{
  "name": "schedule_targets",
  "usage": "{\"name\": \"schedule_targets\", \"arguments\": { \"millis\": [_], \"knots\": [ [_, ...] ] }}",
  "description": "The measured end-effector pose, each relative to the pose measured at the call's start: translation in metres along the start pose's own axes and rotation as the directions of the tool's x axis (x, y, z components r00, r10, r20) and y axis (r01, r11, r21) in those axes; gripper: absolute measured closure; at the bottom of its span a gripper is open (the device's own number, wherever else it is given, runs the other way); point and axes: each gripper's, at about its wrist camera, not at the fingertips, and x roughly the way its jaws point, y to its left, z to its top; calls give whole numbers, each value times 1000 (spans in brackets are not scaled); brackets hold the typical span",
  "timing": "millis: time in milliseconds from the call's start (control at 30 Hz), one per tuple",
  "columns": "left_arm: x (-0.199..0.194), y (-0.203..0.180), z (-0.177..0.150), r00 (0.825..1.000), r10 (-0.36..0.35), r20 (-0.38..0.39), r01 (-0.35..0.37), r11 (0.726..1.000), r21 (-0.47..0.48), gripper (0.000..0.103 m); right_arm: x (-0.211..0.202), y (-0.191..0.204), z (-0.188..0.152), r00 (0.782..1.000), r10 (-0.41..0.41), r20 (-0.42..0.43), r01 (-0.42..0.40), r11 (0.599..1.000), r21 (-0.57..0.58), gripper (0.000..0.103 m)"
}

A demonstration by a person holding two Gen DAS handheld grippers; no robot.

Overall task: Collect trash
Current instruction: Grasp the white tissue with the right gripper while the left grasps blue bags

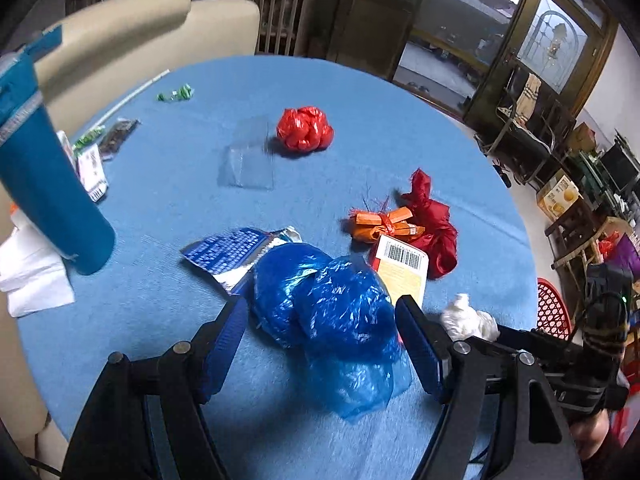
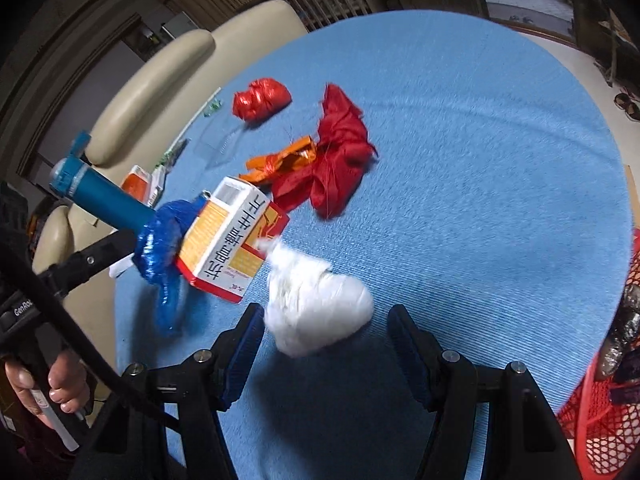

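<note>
My left gripper (image 1: 322,302) stands open over the table, its fingers on either side of a crumpled blue plastic bag (image 1: 328,312). My right gripper (image 2: 326,312) is open too, and a white crumpled wad (image 2: 316,308) lies between its fingertips with a gap on the right. Behind the blue bag lies an orange-and-white box (image 1: 402,268) with a barcode. Farther back are an orange wrapper (image 1: 384,224), a red cloth bag (image 1: 432,220) and a red plastic ball (image 1: 304,128). A blue foil packet (image 1: 228,252) and clear plastic (image 1: 248,160) lie to the left.
The round table has a blue cloth (image 1: 180,360). A teal bottle (image 1: 44,184) stands at the left edge beside white tissue (image 1: 32,272) and small packets. A red mesh basket (image 2: 600,420) holding some trash sits off the table's right side. Beige chairs (image 1: 132,40) stand behind.
</note>
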Motion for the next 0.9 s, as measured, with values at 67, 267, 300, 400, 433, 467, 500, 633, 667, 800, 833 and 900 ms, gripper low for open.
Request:
{"name": "schedule_targets", "arguments": {
  "millis": [67, 267, 300, 400, 433, 467, 500, 633, 667, 800, 833, 900],
  "knots": [
    [5, 0, 0, 1000, -15, -12, 15, 1000, -12, 26, 2, 3, 1, 1000, -5, 15, 5, 1000, -8, 35],
    [10, -5, -6, 998, -53, -28, 54, 998, 29, 53, 4, 10, 7, 999, 4, 36, -3, 1000, -28, 35],
    [10, -4, -6, 998, -54, -26, 55, 998, 28, 53, 4, 11, 8, 999, 4, 40, -2, 999, -33, 35],
    [7, -2, -9, 998, -57, -16, 58, 998, 30, 61, 11, 17, 11, 999, -24, 29, 25, 998, -58, 36],
    [6, -1, -9, 998, -61, -14, 62, 998, 28, 63, 13, 18, 11, 999, -23, 22, 24, 998, -57, 40],
    [3, 1, -10, 998, -66, -11, 66, 997, 26, 64, 15, 19, 10, 1000, -20, 20, 21, 998, -57, 46],
    [1, 2, -11, 998, -66, -6, 66, 998, 25, 65, 17, 21, 9, 1000, -21, 17, 22, 998, -63, 57],
    [-12, 7, -18, 998, -58, 17, 57, 998, 21, 68, 14, 25, 5, 999, -28, 33, 31, 997, -77, 63],
    [-16, 9, -20, 998, -57, 24, 57, 998, 17, 68, 10, 24, 3, 999, -23, 42, 25, 997, -71, 63],
    [-42, 9, -26, 996, -57, 70, 55, 998, 25, 68, -7, 21, -3, 997, -12, 72, 16, 998, -60, 63],
    [-47, 9, -27, 995, -55, 81, 53, 998, 30, 68, -13, 20, -5, 997, -6, 81, 11, 998, -56, 63],
    [-59, 6, -29, 993, -53, 107, 49, 998, 42, 68, -25, 18, -10, 995, 2, 102, 3, 999, -49, 63]
  ]
}}
